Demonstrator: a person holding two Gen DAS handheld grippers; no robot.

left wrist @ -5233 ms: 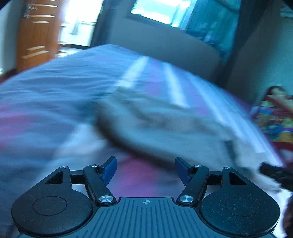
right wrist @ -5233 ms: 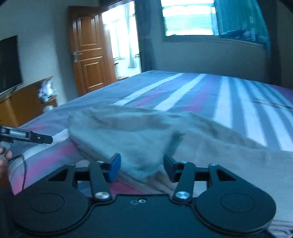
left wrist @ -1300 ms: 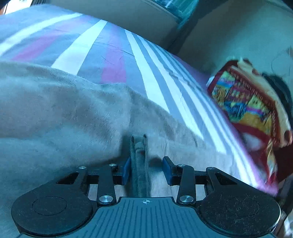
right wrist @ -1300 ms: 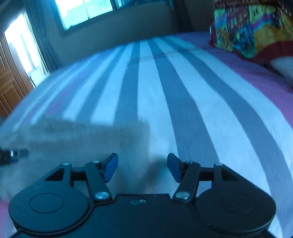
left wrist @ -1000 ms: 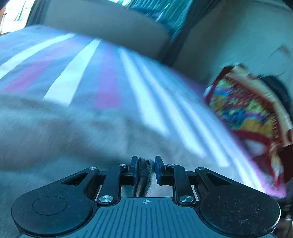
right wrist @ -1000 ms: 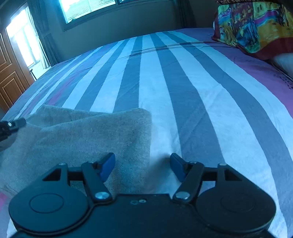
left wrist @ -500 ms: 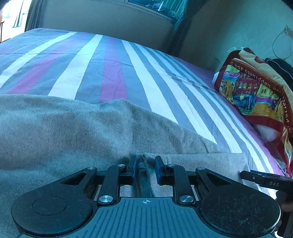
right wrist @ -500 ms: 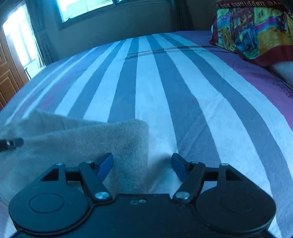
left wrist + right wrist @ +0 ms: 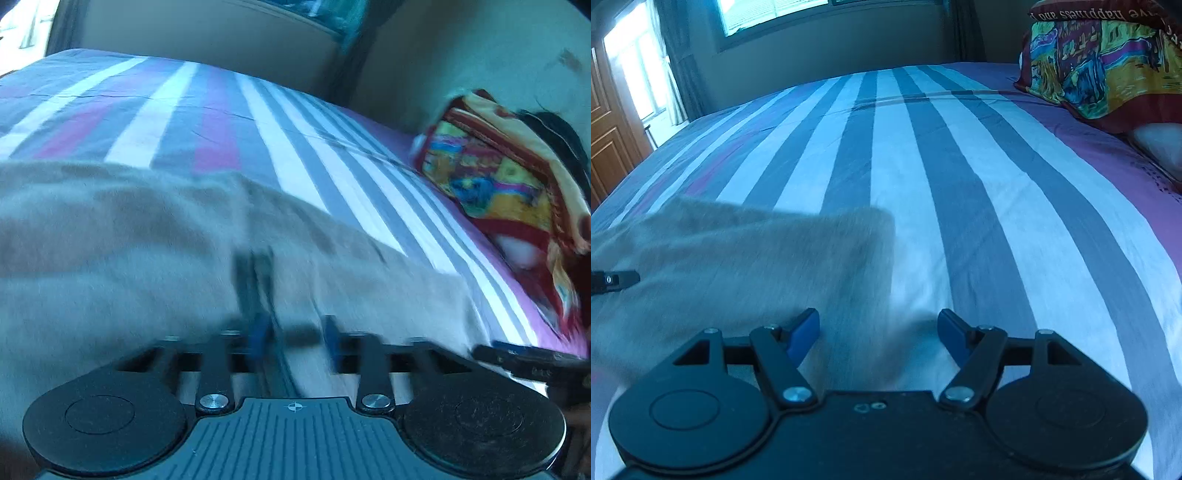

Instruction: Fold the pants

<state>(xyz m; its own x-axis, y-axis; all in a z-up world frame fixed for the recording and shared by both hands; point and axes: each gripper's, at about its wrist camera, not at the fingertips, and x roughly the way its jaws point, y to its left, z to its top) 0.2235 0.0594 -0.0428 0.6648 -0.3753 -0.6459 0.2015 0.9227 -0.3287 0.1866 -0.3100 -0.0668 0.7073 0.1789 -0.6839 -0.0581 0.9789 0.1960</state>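
Grey-beige pants [image 9: 122, 236] lie spread on the striped bed [image 9: 221, 122]. My left gripper [image 9: 293, 338] is open, its blue pads apart, with a dark seam edge of the pants lying loose between them; the view is motion-blurred. In the right wrist view the pants [image 9: 738, 258] lie at left, their square end near the middle. My right gripper [image 9: 879, 334] is open and empty just above the pants' near corner. The left gripper's tip [image 9: 613, 280] shows at the left edge.
A colourful pillow [image 9: 498, 184] lies at the right end of the bed, also in the right wrist view [image 9: 1108, 62]. The right gripper's tip [image 9: 532, 363] shows at right. A window and a wooden door [image 9: 605, 140] stand behind.
My left gripper was shut on the pants' seam half a second ago and has now opened, letting it go. The right gripper stayed open and shifted slightly.
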